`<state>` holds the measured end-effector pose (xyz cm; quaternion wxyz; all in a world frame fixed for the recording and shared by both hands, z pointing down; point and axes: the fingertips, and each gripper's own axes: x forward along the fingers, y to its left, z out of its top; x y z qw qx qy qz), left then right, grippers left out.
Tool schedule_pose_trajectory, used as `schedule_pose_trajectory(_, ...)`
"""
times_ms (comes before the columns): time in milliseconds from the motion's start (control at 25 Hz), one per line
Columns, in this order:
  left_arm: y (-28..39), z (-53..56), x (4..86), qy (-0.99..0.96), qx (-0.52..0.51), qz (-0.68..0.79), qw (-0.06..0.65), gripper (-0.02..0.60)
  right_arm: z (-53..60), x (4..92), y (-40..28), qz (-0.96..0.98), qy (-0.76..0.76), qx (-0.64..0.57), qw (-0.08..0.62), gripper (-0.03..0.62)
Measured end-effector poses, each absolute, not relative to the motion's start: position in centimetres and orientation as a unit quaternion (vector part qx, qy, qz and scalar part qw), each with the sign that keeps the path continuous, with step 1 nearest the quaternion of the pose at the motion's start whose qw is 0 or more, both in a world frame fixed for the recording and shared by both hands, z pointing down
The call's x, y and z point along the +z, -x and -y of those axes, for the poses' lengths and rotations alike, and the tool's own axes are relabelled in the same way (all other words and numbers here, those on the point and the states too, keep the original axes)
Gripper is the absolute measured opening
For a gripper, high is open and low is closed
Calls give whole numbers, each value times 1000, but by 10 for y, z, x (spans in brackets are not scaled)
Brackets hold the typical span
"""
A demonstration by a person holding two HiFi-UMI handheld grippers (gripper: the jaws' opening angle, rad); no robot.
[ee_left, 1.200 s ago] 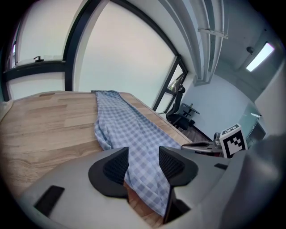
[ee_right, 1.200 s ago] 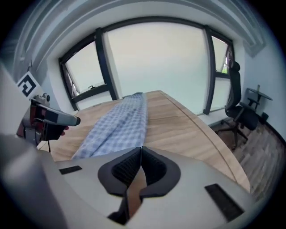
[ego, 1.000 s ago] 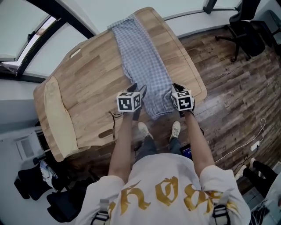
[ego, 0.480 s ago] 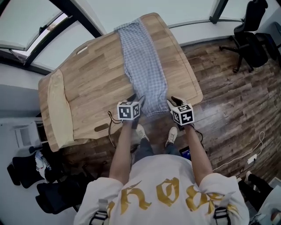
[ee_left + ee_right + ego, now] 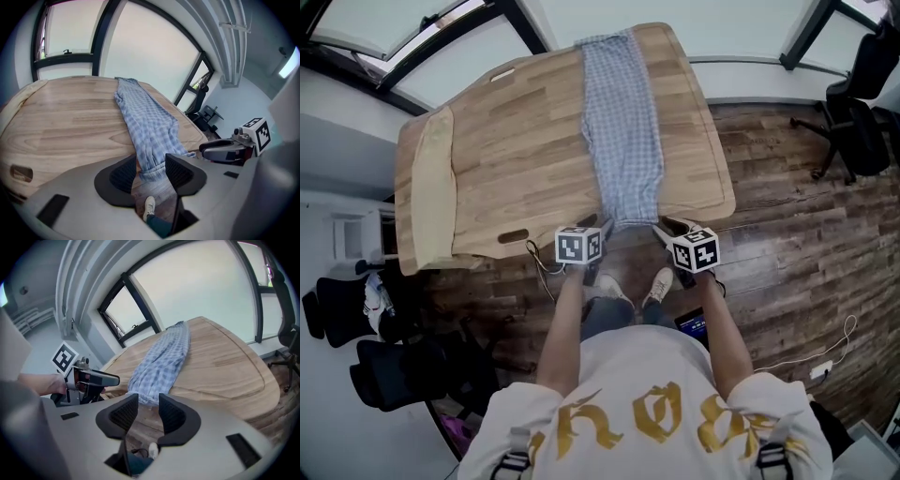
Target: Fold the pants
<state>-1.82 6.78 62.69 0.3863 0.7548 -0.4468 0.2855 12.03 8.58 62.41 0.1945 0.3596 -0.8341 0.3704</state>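
I see left gripper (image 5: 150,168) jaws apart, just narrowing, empty | right gripper (image 5: 148,409) jaws apart, just widening, empty | pants (image 5: 623,122) hem just above both, mid-frame

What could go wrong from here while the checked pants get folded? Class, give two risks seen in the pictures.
The blue-and-white checked pants reach the near edge of the light wooden table, and neither gripper holds them: the jaws of the right gripper have just been opening, those of the left gripper closing, both empty. They may slide off. A thin dark cable dangles beside the left gripper and might snag.
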Motion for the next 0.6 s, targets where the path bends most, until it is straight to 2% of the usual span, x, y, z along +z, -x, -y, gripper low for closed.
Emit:
schedule_pose_trajectory(320,18,-91,657,-722,208,425,504,218,-103,642,-114,809,-358,441,151,215)
schedule_pose_trajectory(520,11,-76,663,-657,10,428,621,255,-97,640,-111,782,-379,490,70,238)
schedule_pose_trajectory(600,17,-69,670,-628,-40,427,649,256,-96,638,-109,781,-385,487,63,238)
